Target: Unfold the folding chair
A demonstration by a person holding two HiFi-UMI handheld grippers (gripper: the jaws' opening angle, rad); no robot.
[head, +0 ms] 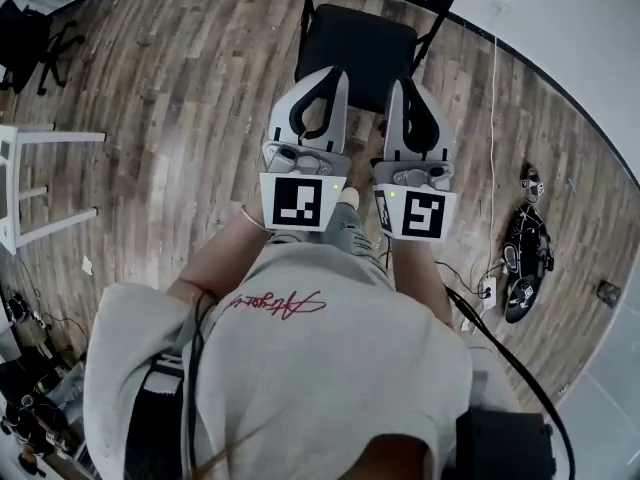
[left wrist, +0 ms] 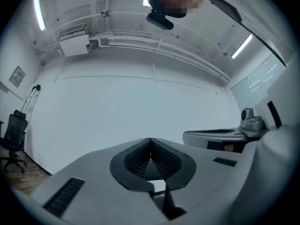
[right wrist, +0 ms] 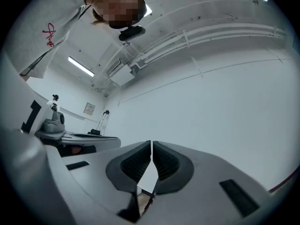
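On the wood floor (head: pixel 180 98), near its far edge by the wall, we see the folding chair (head: pixel 355 43) standing open. We hold left gripper (left wrist: pixel 150 144) and right gripper (right wrist: pixel 151 146) side by side, clear of it, both closed on nothing.

The folding chair (head: pixel 355 43) is partly hidden by the left gripper (head: pixel 326 74) and right gripper (head: pixel 405 86), its backrest cut off above.
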